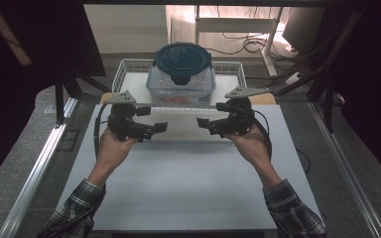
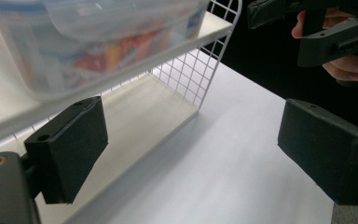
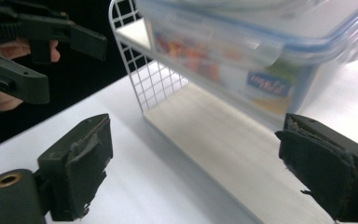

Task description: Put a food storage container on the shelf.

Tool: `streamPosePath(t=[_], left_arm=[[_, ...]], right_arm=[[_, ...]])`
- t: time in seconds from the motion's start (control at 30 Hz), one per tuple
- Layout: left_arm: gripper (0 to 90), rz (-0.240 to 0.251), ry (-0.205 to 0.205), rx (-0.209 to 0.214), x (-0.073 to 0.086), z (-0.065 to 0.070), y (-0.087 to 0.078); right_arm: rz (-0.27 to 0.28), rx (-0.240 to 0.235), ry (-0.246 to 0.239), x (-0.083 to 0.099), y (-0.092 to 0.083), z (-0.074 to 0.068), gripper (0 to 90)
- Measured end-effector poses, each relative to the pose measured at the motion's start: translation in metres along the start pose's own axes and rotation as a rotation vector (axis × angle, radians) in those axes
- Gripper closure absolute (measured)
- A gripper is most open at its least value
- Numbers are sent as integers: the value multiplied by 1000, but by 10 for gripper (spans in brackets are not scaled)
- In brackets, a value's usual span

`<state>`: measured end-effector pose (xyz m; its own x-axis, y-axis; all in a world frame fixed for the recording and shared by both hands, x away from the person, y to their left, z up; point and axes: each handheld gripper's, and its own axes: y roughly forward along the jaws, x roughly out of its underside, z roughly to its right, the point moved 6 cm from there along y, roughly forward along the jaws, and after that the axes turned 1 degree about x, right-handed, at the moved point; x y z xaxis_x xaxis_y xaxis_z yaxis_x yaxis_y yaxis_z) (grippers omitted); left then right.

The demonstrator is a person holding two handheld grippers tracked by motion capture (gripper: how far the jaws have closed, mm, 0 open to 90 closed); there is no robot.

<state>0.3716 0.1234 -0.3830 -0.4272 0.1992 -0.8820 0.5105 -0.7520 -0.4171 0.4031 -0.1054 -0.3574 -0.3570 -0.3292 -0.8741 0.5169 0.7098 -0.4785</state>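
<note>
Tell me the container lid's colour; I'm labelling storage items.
Dark blue lid on the clear container, clearest in the high view.

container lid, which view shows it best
The high view: the whole dark round lid shows from above, clipped on the clear container. The left gripper view catches just a blurred edge of it, the right gripper view its rim.

A clear plastic container with a dark blue round-cornered clip lid sits upright on the upper shelf of a white wire rack, at the table's far edge. Through its wall show colourful packets (perhaps snacks; the print is blurred), one with a blue label.
</note>
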Motion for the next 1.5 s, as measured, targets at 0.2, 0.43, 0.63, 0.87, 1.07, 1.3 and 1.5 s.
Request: streamPosePath(t=[0.2,0.43,0.63,0.87,1.07,1.3,1.5], left_arm=[[62,-12,8,-13,22,7,-2],[44,-5,-17,43,49,11,-1],[41,-29,-27,49,73,12,8],[39,-30,-23,84,93,19,14],[40,-38,-46,86,115,20,18],[39,-50,-35,62,132,23,16],[39,-42,-13,41,139,28,13]], right_arm=[[-17,-12,-31,17,2,-10,60],[-29,-24,-43,39,5,-15,40],[-36,-21,-66,58,7,-19,29],[-50,-20,-83,81,9,-22,18],[-54,-24,-82,95,9,-22,17],[-72,-17,-87,109,10,-25,14],[-83,-18,-80,122,9,-28,8]])
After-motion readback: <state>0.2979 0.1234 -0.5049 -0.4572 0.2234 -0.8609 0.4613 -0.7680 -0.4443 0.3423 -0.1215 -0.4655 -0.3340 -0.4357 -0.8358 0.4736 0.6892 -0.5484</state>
